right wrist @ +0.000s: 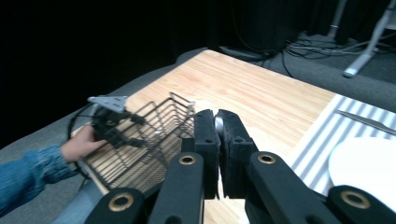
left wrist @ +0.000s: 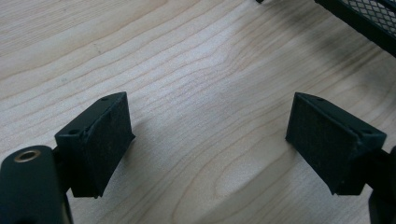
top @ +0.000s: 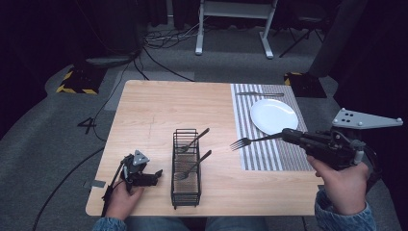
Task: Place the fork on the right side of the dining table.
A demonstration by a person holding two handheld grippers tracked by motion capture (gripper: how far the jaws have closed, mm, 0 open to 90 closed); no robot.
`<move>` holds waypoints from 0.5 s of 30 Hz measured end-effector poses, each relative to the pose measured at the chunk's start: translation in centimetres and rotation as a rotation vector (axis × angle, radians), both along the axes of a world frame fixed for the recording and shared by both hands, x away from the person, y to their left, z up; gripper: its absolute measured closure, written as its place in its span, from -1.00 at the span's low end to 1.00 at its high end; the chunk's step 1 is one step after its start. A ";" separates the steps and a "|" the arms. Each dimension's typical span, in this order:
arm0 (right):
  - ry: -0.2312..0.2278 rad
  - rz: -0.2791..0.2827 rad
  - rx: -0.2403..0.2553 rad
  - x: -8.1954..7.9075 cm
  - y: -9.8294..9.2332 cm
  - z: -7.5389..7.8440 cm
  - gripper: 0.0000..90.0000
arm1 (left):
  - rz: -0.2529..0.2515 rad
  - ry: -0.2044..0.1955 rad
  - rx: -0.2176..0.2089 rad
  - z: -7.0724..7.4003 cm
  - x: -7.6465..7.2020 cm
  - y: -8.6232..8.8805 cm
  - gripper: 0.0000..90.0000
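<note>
Right gripper (top: 285, 134) pinches a fork (top: 248, 141) by its handle, tines toward nine o'clock, above the table between the wire basket (top: 185, 166) and the striped mat (top: 269, 126); in its own view the pads hide all but a silver sliver of the fork (right wrist: 218, 123). Left gripper (top: 156, 174) rests on the table at eight o'clock from the basket, jaws wide and empty over bare wood in its own view. High view alone shows two more forks in the basket; a knife (top: 260, 94) lies beyond the white plate (top: 273, 115).

The table (top: 159, 110) was pale, matt wood grain. The fork (top: 248, 141) gleamed metallic; the wire basket (top: 186, 168) looked matt black.
</note>
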State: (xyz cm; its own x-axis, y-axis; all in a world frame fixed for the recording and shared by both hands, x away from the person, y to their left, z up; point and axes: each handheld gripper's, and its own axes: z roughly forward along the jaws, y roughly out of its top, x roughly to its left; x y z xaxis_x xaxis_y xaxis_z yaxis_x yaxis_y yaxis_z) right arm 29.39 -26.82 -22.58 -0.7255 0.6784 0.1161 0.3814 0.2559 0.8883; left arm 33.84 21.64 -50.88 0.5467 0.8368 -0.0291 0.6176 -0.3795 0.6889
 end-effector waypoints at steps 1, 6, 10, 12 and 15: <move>0.003 -0.010 0.000 0.3 -0.2 -0.1 0.93 | 0.001 0.001 -0.001 0.0 0.0 0.0 -0.68; 0.015 -0.062 0.003 2.2 -1.3 -0.7 0.93 | 0.005 0.002 0.001 0.0 0.0 0.0 -0.68; 0.024 -0.108 -0.014 3.7 -2.0 -1.2 0.93 | 0.006 0.001 0.001 0.0 0.0 0.0 -0.68; 0.028 -0.125 -0.014 4.5 -2.4 -1.5 0.93 | 0.007 0.002 0.002 0.0 0.0 0.0 -0.69; 0.038 -0.148 -0.006 5.6 -3.0 -2.0 0.93 | 0.011 0.000 0.001 0.0 0.0 -0.1 -0.69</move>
State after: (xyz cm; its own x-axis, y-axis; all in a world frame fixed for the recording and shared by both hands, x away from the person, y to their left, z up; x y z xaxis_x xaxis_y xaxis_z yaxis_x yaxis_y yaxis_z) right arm 35.03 -29.84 -24.56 -0.6128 0.7782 0.1371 0.4487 0.1998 0.8711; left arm 33.80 21.58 -50.89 0.5374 0.8428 -0.0282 0.6220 -0.3736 0.6881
